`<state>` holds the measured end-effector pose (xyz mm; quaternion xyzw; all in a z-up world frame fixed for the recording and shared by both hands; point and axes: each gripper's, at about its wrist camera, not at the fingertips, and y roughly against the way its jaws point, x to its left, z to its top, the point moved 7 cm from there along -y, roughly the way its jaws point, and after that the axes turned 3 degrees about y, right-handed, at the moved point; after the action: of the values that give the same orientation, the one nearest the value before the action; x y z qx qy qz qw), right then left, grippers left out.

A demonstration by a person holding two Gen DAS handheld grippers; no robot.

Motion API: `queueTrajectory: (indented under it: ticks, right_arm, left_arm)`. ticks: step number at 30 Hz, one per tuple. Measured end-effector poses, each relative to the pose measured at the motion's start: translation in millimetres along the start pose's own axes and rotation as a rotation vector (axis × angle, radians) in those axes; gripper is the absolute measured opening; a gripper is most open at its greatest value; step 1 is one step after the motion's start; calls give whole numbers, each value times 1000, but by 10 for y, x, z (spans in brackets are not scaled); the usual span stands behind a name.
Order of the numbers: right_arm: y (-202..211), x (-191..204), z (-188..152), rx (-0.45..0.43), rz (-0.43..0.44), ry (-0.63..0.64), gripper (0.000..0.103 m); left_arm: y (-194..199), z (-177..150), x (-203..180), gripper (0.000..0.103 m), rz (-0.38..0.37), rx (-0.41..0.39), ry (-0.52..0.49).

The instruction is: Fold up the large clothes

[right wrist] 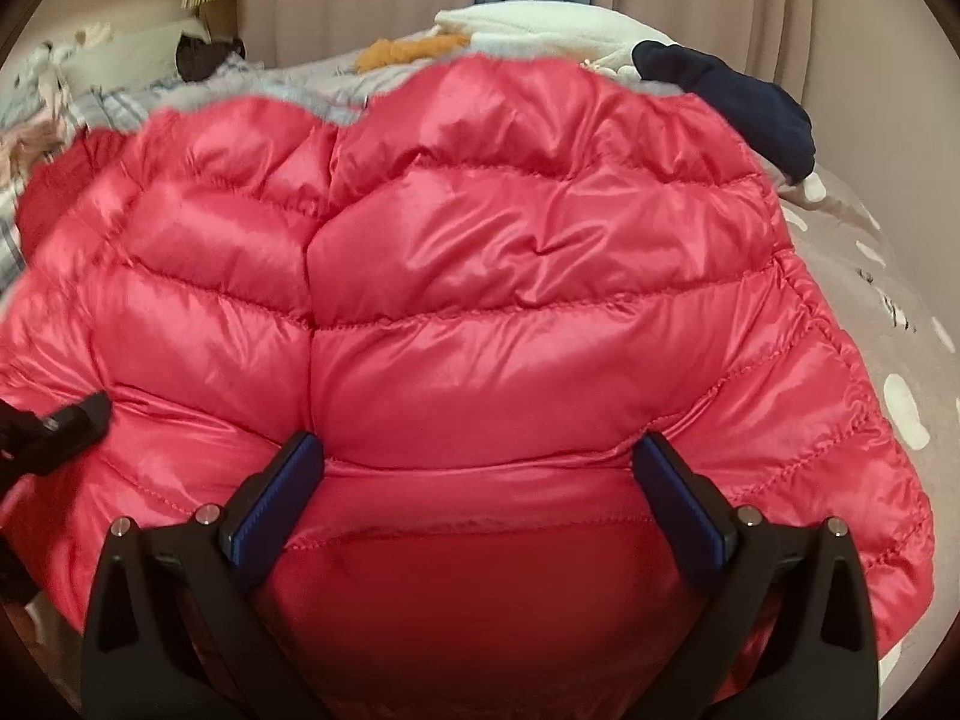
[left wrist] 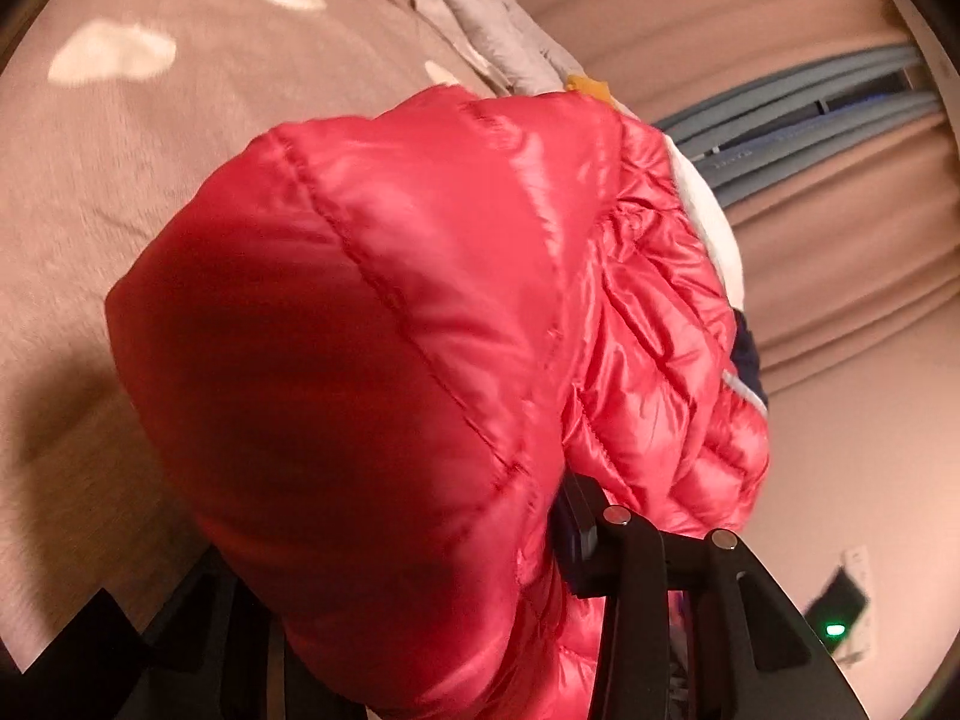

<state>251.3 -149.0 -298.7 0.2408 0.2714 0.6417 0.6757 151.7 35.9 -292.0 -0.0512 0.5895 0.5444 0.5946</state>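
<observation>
Two grippers meet a shiny red quilted down jacket on the bed's (dotted) beige cover: left gripper pinches a fold, right gripper spreads wide over it.

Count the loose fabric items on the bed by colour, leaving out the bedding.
Red: 1, shiny red quilted puffer jacket
Navy: 1, dark navy cloth garment
White: 1, white fleecy fabric item
Orange: 1, small orange fabric piece
Total: 4
</observation>
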Motion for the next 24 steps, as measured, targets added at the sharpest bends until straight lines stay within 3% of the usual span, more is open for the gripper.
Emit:
queueTrajectory:
  ticks: [4, 9, 10, 12, 13, 14, 16, 18, 21, 24]
  right_arm:
    - [312, -314, 165, -45, 73, -144, 102]
    - [688, -1118, 266, -169, 4, -343, 103]
    - [672, -1270, 229, -161, -17, -381, 103]
    - [510, -1459, 63, -63, -14, -454, 91]
    - [405, -1480, -17, -13, 19, -479, 64]
    - [255, -1455, -111, 58, 55, -489, 52]
    - [79, -1346, -226, 116, 74, -474, 53]
    - [85, -1255, -235, 100, 38, -422, 52]
    - [70, -1176, -262, 130, 74, -433, 52]
    - [68, -1248, -338, 166, 146, -470, 53]
  left_arm:
    - [97, -57, -57, 40, 22, -8, -45]
    - [130, 15, -171, 38, 37, 3, -73]
    - [164, 16, -191, 38, 37, -1, -79]
    - [204, 59, -211, 36, 40, -17, -89]
    - [213, 86, -254, 35, 45, -31, -98]
    - [245, 93, -288, 34, 46, -48, -115]
    - [218, 139, -415, 33, 58, -76, -154]
    - [232, 150, -553, 32, 55, -105, -183]
    - [315, 175, -810, 32, 37, -148, -268]
    - [411, 118, -1131, 32, -92, -129, -367]
